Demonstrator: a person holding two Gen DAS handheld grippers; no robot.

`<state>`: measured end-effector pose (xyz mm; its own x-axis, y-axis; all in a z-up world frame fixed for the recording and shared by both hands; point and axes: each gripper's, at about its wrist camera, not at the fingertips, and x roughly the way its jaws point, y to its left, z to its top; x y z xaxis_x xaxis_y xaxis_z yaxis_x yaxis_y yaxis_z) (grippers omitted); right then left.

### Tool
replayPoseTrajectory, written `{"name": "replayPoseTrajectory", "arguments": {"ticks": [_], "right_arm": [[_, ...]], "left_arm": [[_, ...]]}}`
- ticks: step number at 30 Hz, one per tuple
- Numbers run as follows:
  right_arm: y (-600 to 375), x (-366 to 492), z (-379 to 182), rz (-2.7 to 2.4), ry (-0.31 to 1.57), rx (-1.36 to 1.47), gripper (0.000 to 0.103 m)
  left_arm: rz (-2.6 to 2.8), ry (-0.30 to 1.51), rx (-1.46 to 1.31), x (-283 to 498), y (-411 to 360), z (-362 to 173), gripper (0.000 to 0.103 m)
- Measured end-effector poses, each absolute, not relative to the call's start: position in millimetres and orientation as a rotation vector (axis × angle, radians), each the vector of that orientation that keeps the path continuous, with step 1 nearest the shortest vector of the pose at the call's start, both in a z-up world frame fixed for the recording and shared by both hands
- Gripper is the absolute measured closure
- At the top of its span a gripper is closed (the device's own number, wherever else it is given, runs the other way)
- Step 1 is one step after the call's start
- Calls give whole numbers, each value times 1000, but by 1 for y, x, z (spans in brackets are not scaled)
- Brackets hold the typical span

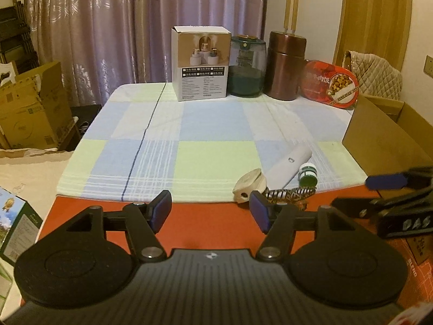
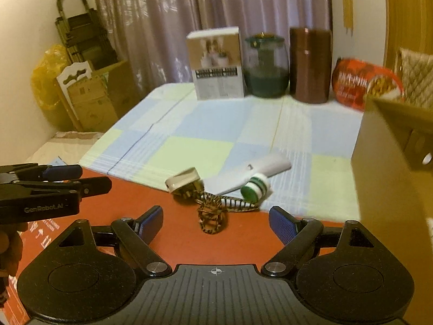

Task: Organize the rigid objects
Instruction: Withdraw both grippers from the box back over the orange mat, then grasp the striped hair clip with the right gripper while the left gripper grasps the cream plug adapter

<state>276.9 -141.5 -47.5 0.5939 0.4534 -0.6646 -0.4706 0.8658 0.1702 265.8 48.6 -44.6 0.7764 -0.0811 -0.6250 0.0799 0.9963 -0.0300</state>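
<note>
A: Gripper state?
B: The left gripper [image 1: 211,211] and the right gripper [image 2: 216,224] are both held apart, with nothing between the pads.
A: Where are the objects?
B: A striped hair claw [image 2: 213,214] is seen just ahead of the right gripper; a white tube [image 2: 254,172] and a green-capped bottle [image 2: 255,188] lie beyond it on the counter [image 2: 189,149].

White tube [image 1: 288,166], green-capped bottle [image 1: 307,176], beige round clip [image 1: 250,185] and striped hair claw [image 2: 213,212], clustered at the cloth's near edge
</note>
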Motion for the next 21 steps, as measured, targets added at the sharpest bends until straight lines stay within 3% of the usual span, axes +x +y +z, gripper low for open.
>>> {"name": "replayPoseTrajectory", "arguments": {"ticks": [4, 7, 21], "right_arm": [[-131, 289, -61, 548, 799, -23, 21], [-122, 297, -69, 557, 821, -34, 32], [-103, 344, -106, 529, 916, -10, 62]], "left_arm": [[-91, 684, 6, 281, 53, -50, 44], [-75, 680, 45, 290, 53, -55, 44], [-114, 722, 28, 325, 59, -76, 44]]}}
